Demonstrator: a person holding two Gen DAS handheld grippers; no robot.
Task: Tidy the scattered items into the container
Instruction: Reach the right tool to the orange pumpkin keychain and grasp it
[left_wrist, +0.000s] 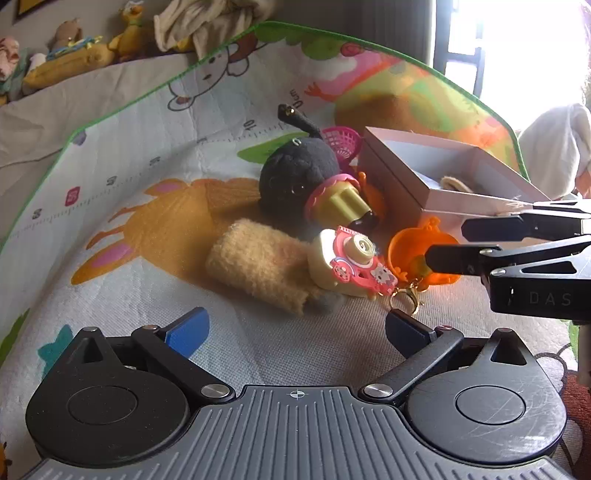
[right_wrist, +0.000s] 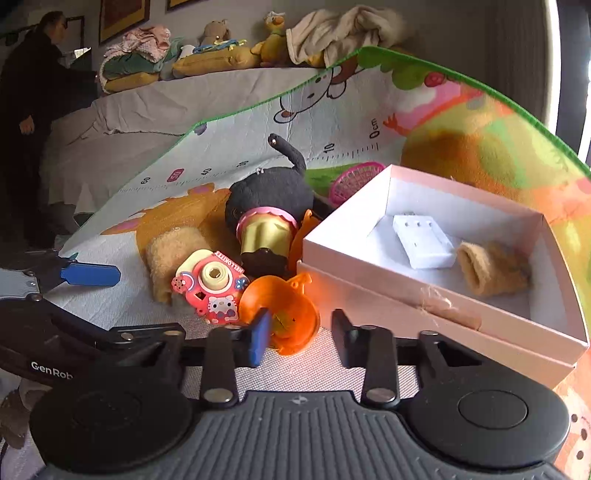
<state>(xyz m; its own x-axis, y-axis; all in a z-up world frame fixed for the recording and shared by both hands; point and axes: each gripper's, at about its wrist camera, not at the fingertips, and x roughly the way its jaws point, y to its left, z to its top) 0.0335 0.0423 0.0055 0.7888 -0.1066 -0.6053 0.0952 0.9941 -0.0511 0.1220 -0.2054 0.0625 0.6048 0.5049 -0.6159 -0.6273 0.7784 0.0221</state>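
A pink box stands on the play mat at the right, holding a white block and a tan fuzzy roll. Beside it lie an orange plastic cup, a pink toy camera, another tan roll, a black plush and a pink basket. My right gripper is open, its fingers on either side of the orange cup. My left gripper is open and empty, just in front of the tan roll and the camera.
The colourful play mat lies on a grey bed. Plush toys and folded clothes line the far edge of the bed. A person in dark clothes stands at the far left.
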